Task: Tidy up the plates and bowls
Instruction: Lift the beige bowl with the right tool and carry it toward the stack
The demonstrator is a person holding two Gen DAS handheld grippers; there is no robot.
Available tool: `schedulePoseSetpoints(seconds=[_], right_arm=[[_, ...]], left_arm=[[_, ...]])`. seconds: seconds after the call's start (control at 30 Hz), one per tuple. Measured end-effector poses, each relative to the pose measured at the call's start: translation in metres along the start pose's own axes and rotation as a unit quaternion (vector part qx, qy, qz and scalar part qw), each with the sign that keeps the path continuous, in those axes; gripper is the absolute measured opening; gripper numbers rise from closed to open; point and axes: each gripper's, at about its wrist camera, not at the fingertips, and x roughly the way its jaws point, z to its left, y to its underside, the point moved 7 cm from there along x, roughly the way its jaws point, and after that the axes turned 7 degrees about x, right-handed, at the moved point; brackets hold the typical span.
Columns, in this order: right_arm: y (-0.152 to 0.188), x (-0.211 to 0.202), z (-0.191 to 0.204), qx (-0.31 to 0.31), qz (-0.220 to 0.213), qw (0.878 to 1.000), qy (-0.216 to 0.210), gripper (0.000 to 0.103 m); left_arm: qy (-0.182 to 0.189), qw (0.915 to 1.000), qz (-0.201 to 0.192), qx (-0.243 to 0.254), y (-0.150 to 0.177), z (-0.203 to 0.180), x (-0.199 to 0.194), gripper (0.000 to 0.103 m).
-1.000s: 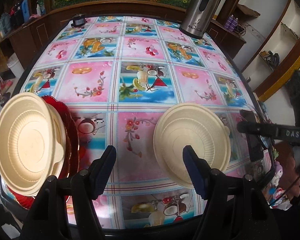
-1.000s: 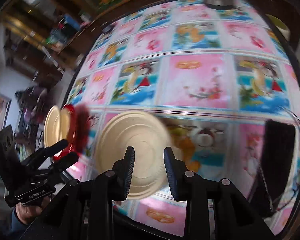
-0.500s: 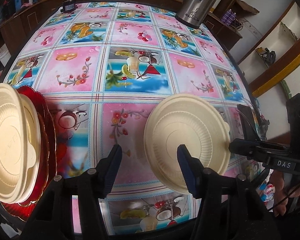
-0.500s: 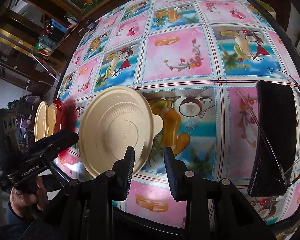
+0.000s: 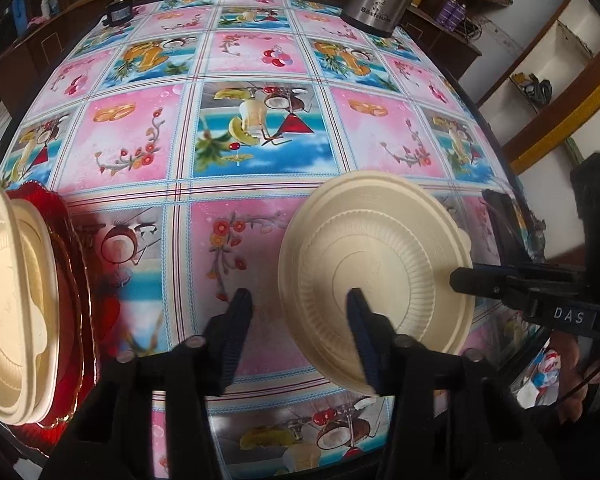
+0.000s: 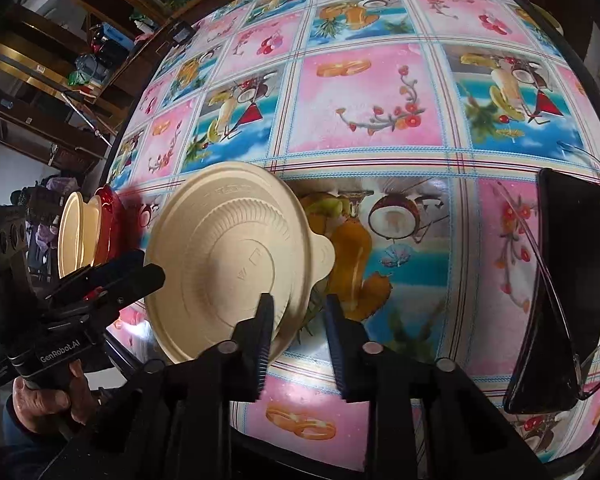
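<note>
Left gripper (image 5: 298,308) and right gripper (image 6: 298,314), jaws released, flank a cream plate (image 5: 374,276) on the tabletop (image 5: 256,136); stacked plates (image 5: 16,312) lie beside

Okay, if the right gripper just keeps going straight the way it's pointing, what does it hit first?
Probably the tab side of the beige plate. The open right gripper straddles that edge, with the tablecloth just beyond. Depth is hard to judge in this fisheye view.
</note>
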Motion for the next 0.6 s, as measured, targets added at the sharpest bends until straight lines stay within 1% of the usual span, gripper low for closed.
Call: schedulePoseSetpoints(seconds=[0.03,0.07,0.1,0.23,0.4,0.53,0.6], right_arm=[[-0.0005,0.0004,0.0010,-0.004,0.000,1.000,0.001,0.018],[-0.0009,0.0011,0.0019,-0.008,0.000,1.000,0.003,0.017],[-0.0014,0.0021,0.0024,-0.009,0.001,1.000,0.004,0.017],[-0.0022,0.0048,0.0033,-0.013,0.005,1.000,0.005,0.017],[-0.0031,0.0056,0.0058,-0.024,0.005,1.000,0.012,0.017],[-0.0033,0.0070,0.0066,-0.027,0.007,0.999,0.016,0.017],[-0.0032,0.0072,0.0065,-0.028,0.006,0.999,0.016,0.017]], left_arm=[[-0.005,1.0000,0.003,0.007,0.0004,-0.0014,0.0019,0.034],[-0.009,0.9998,0.007,0.014,0.0011,-0.0032,0.0039,0.028],[-0.011,0.9997,0.008,0.019,0.0016,-0.0047,0.0053,0.025],[-0.028,0.9987,0.009,0.042,0.0015,-0.0085,0.0072,0.025],[-0.034,0.9983,0.010,0.047,0.0011,-0.0081,0.0085,0.025],[-0.050,0.9968,0.009,0.062,0.0008,-0.0101,0.0084,0.025],[-0.051,0.9967,0.008,0.063,0.0002,-0.0103,0.0081,0.025]])
